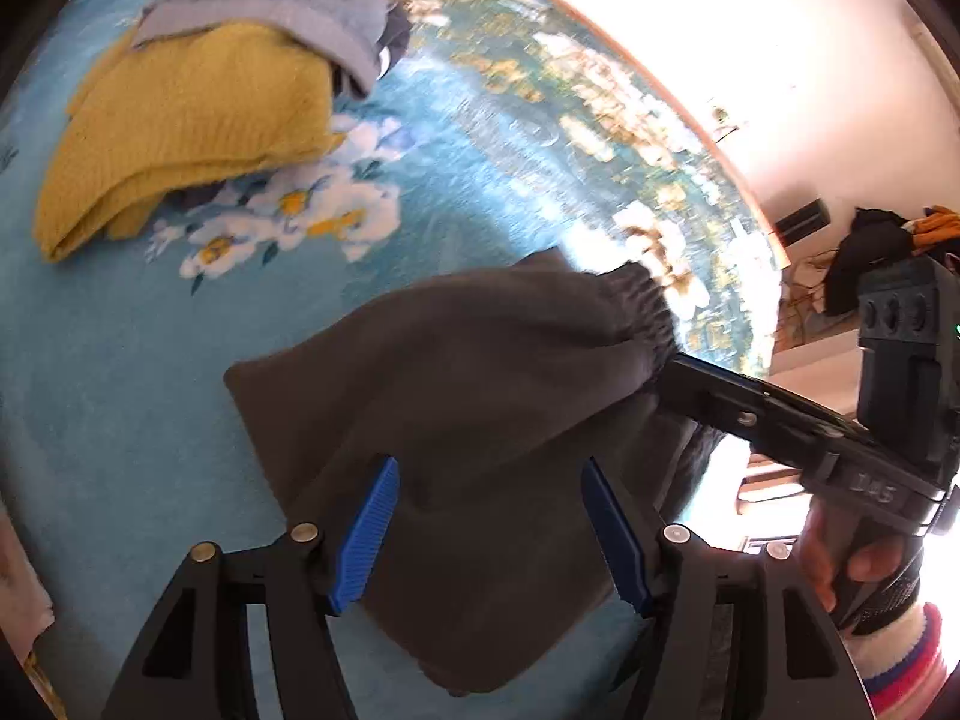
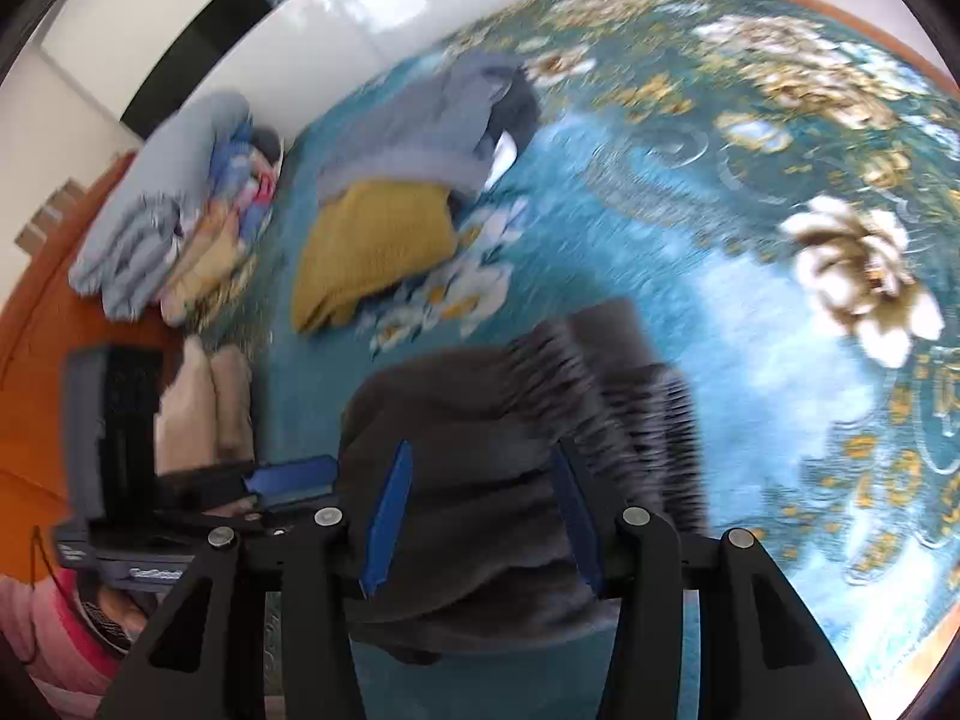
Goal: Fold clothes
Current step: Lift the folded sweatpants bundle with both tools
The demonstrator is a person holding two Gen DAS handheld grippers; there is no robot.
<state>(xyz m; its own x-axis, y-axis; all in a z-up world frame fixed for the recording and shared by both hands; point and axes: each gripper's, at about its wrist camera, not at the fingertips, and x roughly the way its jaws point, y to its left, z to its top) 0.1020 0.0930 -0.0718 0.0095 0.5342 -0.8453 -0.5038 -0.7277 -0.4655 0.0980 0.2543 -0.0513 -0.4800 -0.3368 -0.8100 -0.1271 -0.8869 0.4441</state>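
Left gripper (image 1: 489,531) spread wide, blue pads either side of the dark grey garment (image 1: 456,396) without pressing on it. Right gripper (image 2: 483,519) also parted, the gathered waistband of the same garment bunched between its pads; hard to tell through the blur whether the pads touch the cloth. Garment lying just ahead of both grippers on a teal floral carpet (image 1: 120,390), its elastic end toward the right gripper. No containers in sight. Open carpet beyond and to the right of the right gripper, up to the carpet's curved border against pale floor. Further ahead and left of the left gripper, a folded yellow knit (image 1: 180,132) with a grey-blue garment (image 1: 282,6) on top. Past that, in the right wrist view, a pile of light blue and patterned fabrics (image 2: 174,222) at the carpet's edge. A striped sleeve (image 1: 906,654) behind the right gripper.
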